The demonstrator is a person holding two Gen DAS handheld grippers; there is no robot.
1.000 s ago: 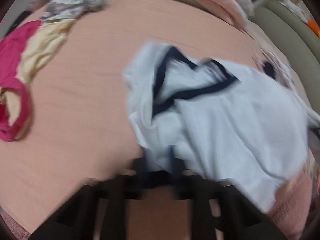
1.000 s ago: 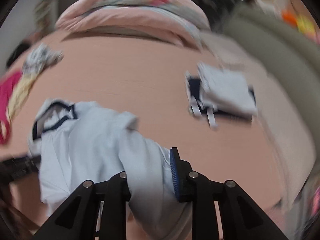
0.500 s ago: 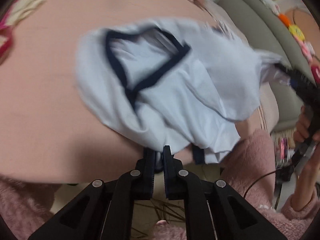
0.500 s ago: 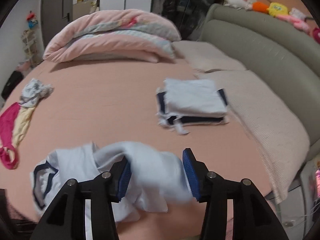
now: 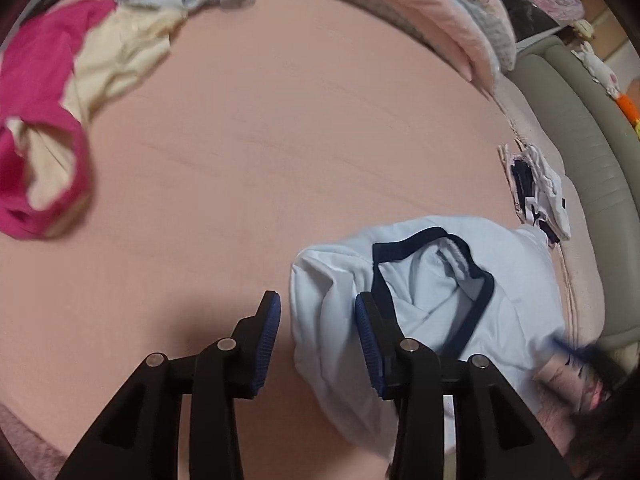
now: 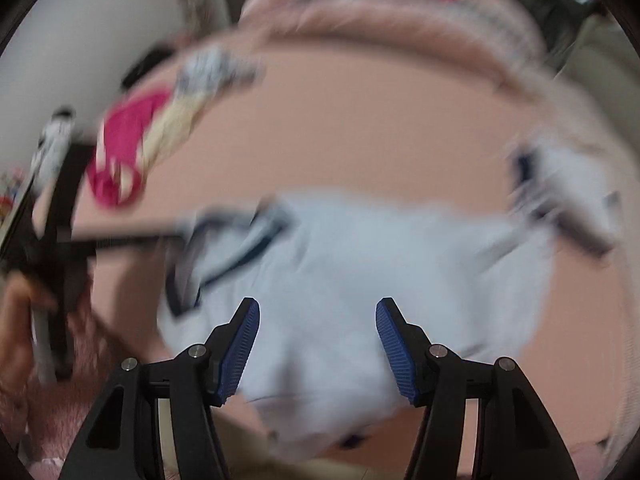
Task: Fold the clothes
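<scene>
One folded pile (image 5: 538, 190) sits at right of frame. One pale blue shirt (image 5: 432, 280) lies rumpled at lower right, unfolded, and three loose garments (image 5: 72, 92) (pink, cream, grey) wait upper left. Left gripper (image 5: 318, 320) and right gripper (image 6: 318, 344) both gape, holding nothing.

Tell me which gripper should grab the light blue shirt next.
Probably left: the left gripper is open at the crumpled light blue navy-trimmed shirt's edge, sharply seen. The right gripper, also open, hangs over the shirt's middle; that view is blurred.
</scene>
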